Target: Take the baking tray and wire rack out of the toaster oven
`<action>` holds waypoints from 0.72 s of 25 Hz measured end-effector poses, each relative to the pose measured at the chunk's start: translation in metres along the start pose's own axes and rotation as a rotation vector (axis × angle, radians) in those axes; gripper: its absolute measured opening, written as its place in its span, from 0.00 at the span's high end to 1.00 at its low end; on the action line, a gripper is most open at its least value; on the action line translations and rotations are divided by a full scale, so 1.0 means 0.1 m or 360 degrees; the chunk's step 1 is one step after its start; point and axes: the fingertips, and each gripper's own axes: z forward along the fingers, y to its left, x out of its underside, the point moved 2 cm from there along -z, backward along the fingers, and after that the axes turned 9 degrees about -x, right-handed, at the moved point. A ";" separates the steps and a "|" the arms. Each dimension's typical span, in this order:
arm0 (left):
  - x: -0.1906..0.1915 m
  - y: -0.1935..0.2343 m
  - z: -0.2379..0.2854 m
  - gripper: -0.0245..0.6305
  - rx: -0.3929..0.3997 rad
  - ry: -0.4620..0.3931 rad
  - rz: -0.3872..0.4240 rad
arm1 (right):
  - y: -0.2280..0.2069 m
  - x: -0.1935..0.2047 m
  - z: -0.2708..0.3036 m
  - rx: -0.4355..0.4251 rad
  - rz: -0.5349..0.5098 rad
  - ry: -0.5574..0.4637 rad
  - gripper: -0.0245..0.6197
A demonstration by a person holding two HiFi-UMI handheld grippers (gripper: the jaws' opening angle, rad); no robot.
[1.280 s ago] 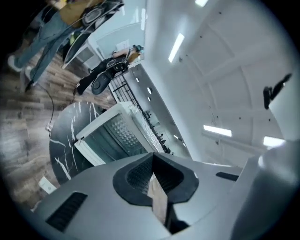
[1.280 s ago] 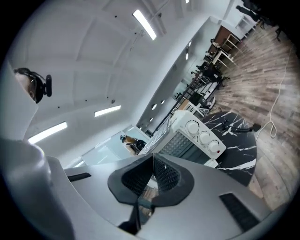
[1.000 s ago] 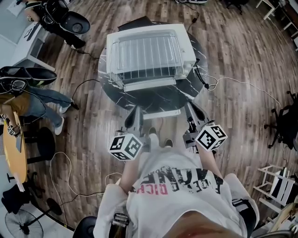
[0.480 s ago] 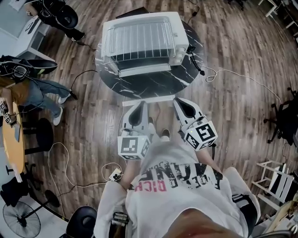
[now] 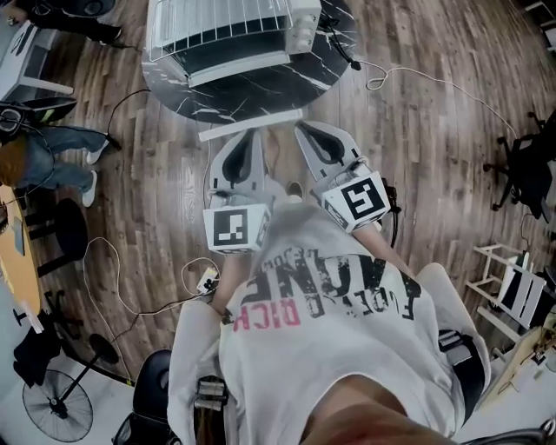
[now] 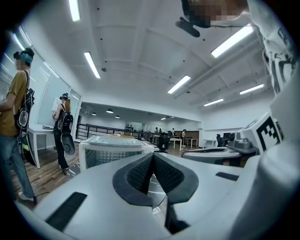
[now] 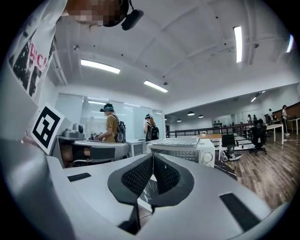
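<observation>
The white toaster oven (image 5: 226, 35) stands on a round black marble table (image 5: 261, 87) at the top of the head view. A grid of wire bars (image 5: 217, 16) lies across its top. I cannot tell a tray apart from it. My left gripper (image 5: 251, 135) and right gripper (image 5: 304, 129) point level at the table, just short of its near edge. In both gripper views the pads meet with nothing between them: left gripper (image 6: 153, 157), right gripper (image 7: 153, 157). The oven (image 6: 112, 150) (image 7: 187, 150) shows a little way ahead of each.
A straight white strip (image 5: 234, 128) lies along the table's near edge by my fingertips; I cannot tell what it is. Cables (image 5: 408, 83) trail on the wood floor. People stand at the left (image 5: 43, 161) (image 7: 112, 126). A black chair (image 5: 521, 174) and a fan (image 5: 56, 404) flank me.
The table and oven have slid toward the top of the head view as the person backed away. Both grippers drew back with the person and rolled, staying shut.
</observation>
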 end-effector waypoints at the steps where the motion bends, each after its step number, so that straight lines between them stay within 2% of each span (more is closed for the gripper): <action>1: 0.00 -0.01 -0.01 0.96 -0.0008 -0.0009 -0.0011 | 0.01 0.00 0.00 -0.0003 0.0011 -0.0003 0.95; 7: 0.01 -0.11 -0.05 0.96 -0.0025 -0.0038 -0.0050 | 0.01 0.09 -0.06 -0.0010 0.0061 0.0032 0.95; 18: 0.06 -0.15 -0.04 0.96 -0.0029 -0.0012 -0.0108 | 0.03 0.14 -0.04 -0.0055 0.0089 0.0039 0.95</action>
